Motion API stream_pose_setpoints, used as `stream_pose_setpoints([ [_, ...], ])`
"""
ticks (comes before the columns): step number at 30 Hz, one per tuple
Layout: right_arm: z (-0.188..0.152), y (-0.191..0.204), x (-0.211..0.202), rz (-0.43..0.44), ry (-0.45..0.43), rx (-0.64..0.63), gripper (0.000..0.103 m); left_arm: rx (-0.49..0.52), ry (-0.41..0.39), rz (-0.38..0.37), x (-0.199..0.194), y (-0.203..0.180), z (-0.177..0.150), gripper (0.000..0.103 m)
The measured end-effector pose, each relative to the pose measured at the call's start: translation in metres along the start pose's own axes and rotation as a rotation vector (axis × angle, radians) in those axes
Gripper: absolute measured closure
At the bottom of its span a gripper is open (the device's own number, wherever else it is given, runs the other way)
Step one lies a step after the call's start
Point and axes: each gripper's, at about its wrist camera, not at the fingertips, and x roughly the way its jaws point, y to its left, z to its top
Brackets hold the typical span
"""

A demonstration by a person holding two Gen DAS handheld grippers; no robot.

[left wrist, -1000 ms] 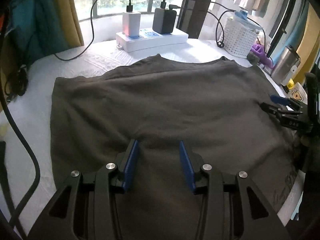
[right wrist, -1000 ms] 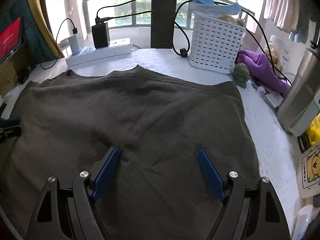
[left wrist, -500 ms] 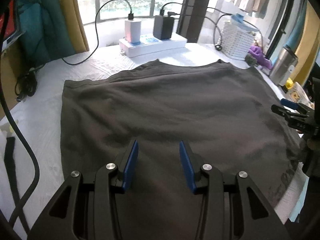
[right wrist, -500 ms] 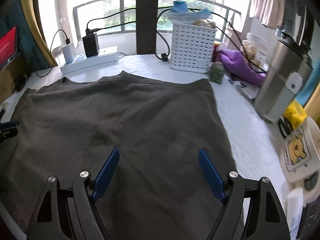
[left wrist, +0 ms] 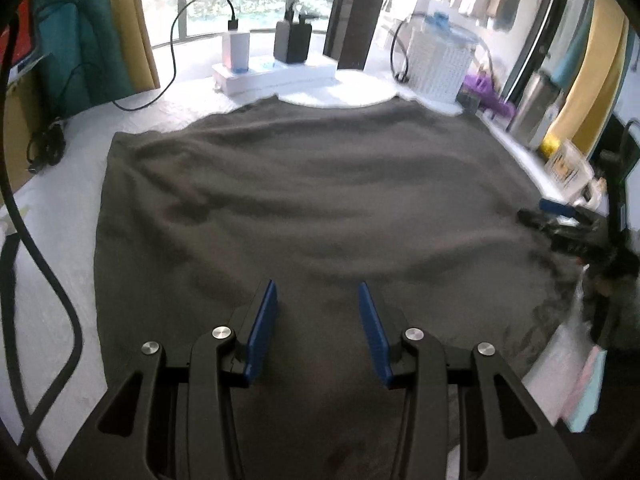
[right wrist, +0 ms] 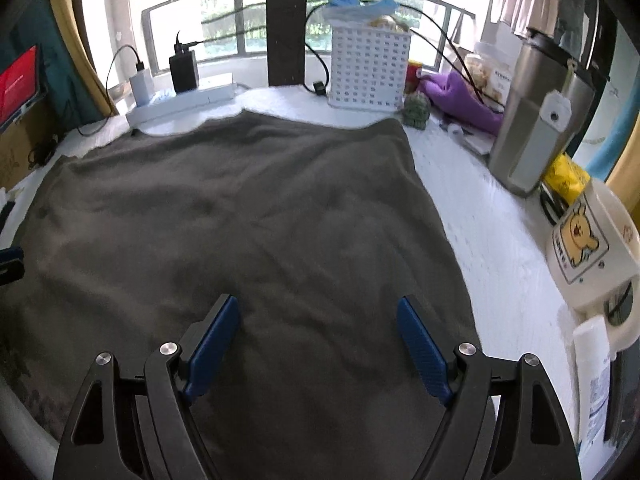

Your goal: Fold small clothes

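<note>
At the bottom of the left wrist view the left gripper [left wrist: 318,328] stands with its blue pads partly spread, nothing between them, dark cloth showing through the gap. At the bottom of the right wrist view the right gripper [right wrist: 318,346] has its pads spread wide, likewise empty, with cloth under the gap. The grey-brown garment [left wrist: 312,208] lies flat on the white table [left wrist: 60,216], filling the middle of both views and running from under each gripper up toward the upper part of the frame; whether either gripper touches the fabric cannot be told. In the left view the right gripper shows blurred at the right edge, over the garment's right border. In the right view the garment's right edge runs just right of the right-hand pad, with bare table beyond it. Past the garment's far edge, in the upper part of the frames, sit a white power strip [right wrist: 182,100] with chargers plugged in, a white perforated basket [right wrist: 368,68] and a steel flask [right wrist: 536,120] at the upper right.
</note>
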Motion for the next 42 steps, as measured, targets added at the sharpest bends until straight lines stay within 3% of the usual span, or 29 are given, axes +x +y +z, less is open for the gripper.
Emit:
stream_pose_setpoints([
  [32, -0.047, -0.008, -0.058, -0.037, -0.067, 0.039, 0.02, 0.031, -0.05, 0.015, -0.035, -0.018, -0.049, 0.06],
  [38, -0.063, -0.012, -0.073, -0.047, -0.084, 0.051, 0.02, 0.055, -0.031, 0.025, -0.036, -0.022, -0.063, 0.06],
  [42, -0.08, -0.025, -0.084, -0.045, -0.085, 0.093, 0.02, 0.052, -0.066, 0.018, -0.048, -0.021, -0.066, 0.06],
])
